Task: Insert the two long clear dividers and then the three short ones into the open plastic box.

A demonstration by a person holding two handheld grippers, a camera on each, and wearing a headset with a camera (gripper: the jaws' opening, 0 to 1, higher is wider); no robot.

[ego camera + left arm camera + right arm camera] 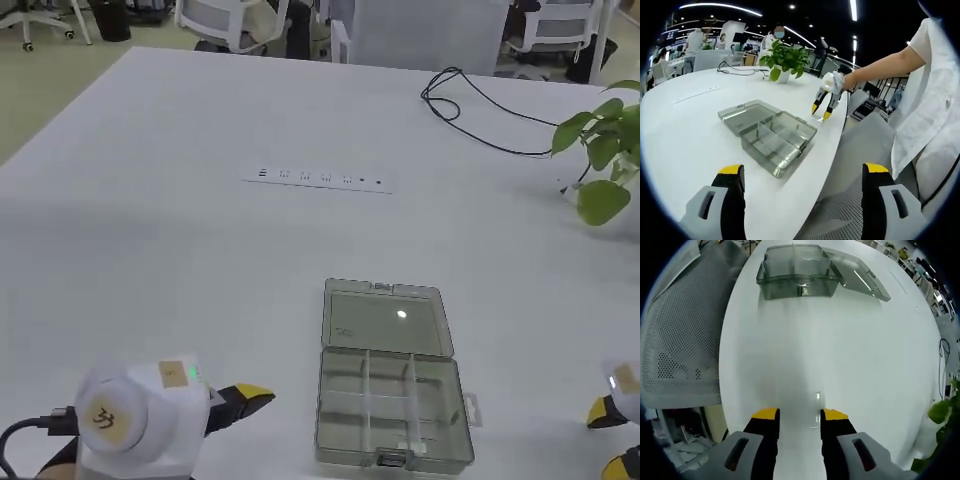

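Your left gripper (240,405) sits low at the near-left of the head view. Its round tan sticker carries a handwritten mark that looks like 33. In its own view, the left gripper (802,170) has its yellow-tipped jaws spread wide with nothing between them.

Your right gripper (799,414) has its jaws at a narrow gap above the white table (840,340). A small clear plastic strip (818,407) lies on the table at the inner edge of one jaw. You cannot tell if it is touched. The table edge runs close on that side, with a grey mesh chair (680,340) just beyond it.

The smoky clear plastic box (392,405) rests between your grippers near the table's front edge. Its lid (385,318) lies open and flat on the far side. A faint mark on the lid is too small to read. Clear dividers (366,385) stand inside the box, two long ones with short cross pieces, though their count is unclear.

Beyond the box the tabletop is open up to a flush white socket strip (315,180), whose markings are unreadable. A black cable (480,110) and a green potted plant (600,150) sit at the far right.
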